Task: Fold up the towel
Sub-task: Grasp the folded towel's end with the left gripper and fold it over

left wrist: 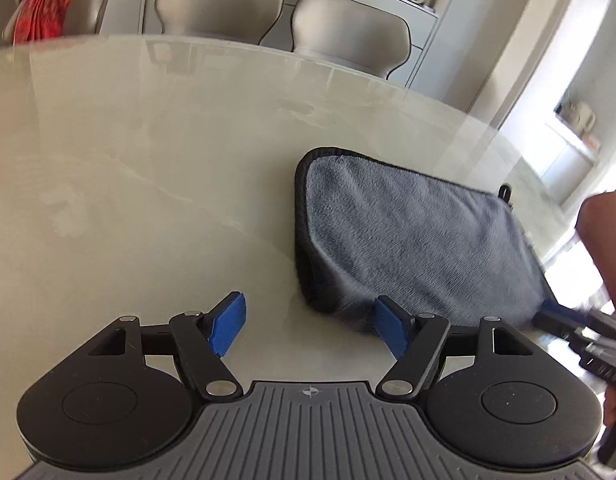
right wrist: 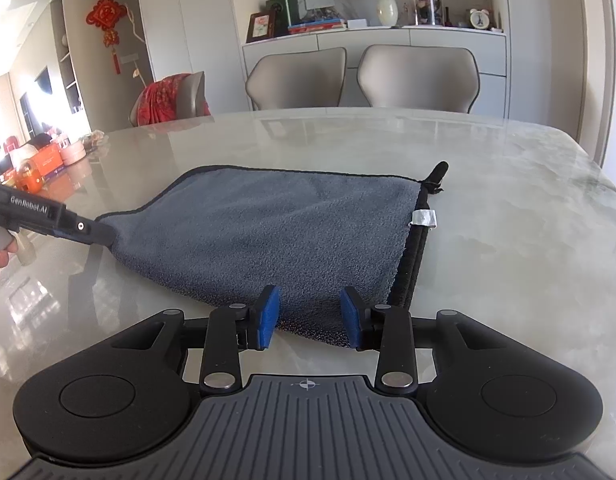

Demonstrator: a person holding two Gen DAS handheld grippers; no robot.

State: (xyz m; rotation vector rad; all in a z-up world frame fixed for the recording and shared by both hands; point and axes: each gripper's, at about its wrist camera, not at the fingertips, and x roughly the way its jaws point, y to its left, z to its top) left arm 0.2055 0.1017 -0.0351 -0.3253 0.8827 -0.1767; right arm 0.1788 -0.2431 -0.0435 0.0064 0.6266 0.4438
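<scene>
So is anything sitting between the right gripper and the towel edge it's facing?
Nothing visible. The right gripper is open with the towel edge directly ahead between its fingers, and only bare table lies around it.

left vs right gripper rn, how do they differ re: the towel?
1. Gap: the left gripper is spread wide; the right gripper is open more narrowly.
2. Contents: the left has only bare table between its fingers, with the towel corner beside its right finger; the right straddles the towel's near edge.

Shared: both are open, have blue pads, sit low by the towel, and neither is clamped on it.
</scene>
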